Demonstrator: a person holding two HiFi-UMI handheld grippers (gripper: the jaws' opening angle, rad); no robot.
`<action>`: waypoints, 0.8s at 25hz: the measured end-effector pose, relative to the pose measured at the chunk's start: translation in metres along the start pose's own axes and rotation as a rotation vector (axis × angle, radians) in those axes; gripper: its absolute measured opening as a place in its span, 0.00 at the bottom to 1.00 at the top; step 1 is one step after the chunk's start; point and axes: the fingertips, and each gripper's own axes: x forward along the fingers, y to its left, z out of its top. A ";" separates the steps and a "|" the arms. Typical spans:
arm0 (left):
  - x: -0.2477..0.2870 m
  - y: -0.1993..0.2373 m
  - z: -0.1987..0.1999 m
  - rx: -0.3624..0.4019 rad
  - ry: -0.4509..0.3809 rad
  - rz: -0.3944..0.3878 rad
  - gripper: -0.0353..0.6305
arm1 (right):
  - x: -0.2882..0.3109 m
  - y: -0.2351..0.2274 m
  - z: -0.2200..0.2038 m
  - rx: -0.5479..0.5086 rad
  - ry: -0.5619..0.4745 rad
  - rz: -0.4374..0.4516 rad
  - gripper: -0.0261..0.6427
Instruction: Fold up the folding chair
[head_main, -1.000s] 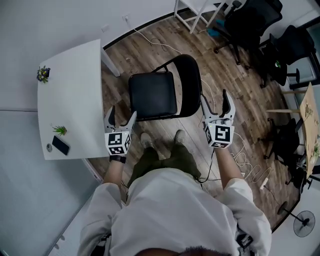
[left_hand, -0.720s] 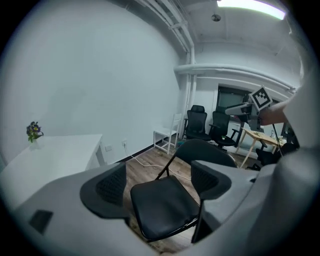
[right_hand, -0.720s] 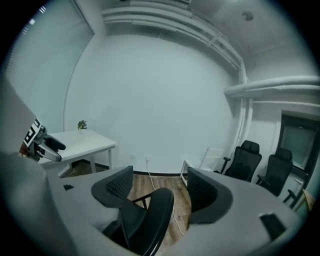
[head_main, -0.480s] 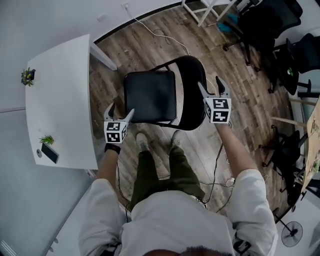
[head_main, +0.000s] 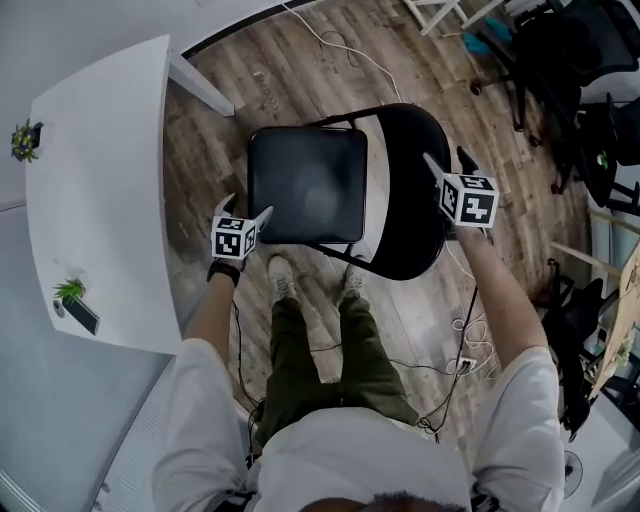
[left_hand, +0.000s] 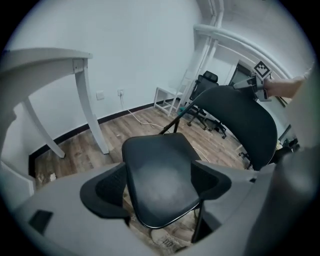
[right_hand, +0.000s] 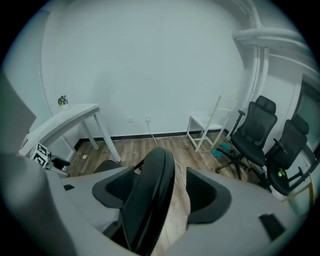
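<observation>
**Folding chair stands open, both hand-held grippers spread**

The black folding chair (head_main: 305, 185) stands unfolded on the wooden floor (head_main: 250, 80), directly in front of the person's shoes (head_main: 282, 277). Its seat lies flat and its backrest (head_main: 412, 200) stands upright on the right in the head view.

The left hand-held gripper (head_main: 248, 207) sits at the front left corner of the seat. Its jaws are spread wide, and in the left gripper view the seat's front edge shows between them without either pad pressing on it.

The right hand-held gripper (head_main: 447, 160) is at the top of the backrest. Its jaws are also apart and straddle the backrest's rim, with a clear gap on one side.

A white tabletop (head_main: 100, 200) stands to the left, carrying a phone (head_main: 80, 316) and two small plants (head_main: 25, 138). Office chairs (head_main: 570, 50) stand well apart at upper right.
</observation>
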 end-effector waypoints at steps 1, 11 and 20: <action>0.008 0.004 -0.008 -0.011 0.021 -0.007 0.67 | 0.005 -0.002 -0.001 -0.006 0.014 0.000 0.54; 0.082 0.048 -0.079 -0.179 0.180 -0.080 0.67 | 0.048 -0.001 0.003 0.034 0.137 0.082 0.53; 0.143 0.063 -0.111 -0.320 0.230 -0.192 0.67 | 0.068 0.001 0.000 0.098 0.256 0.138 0.41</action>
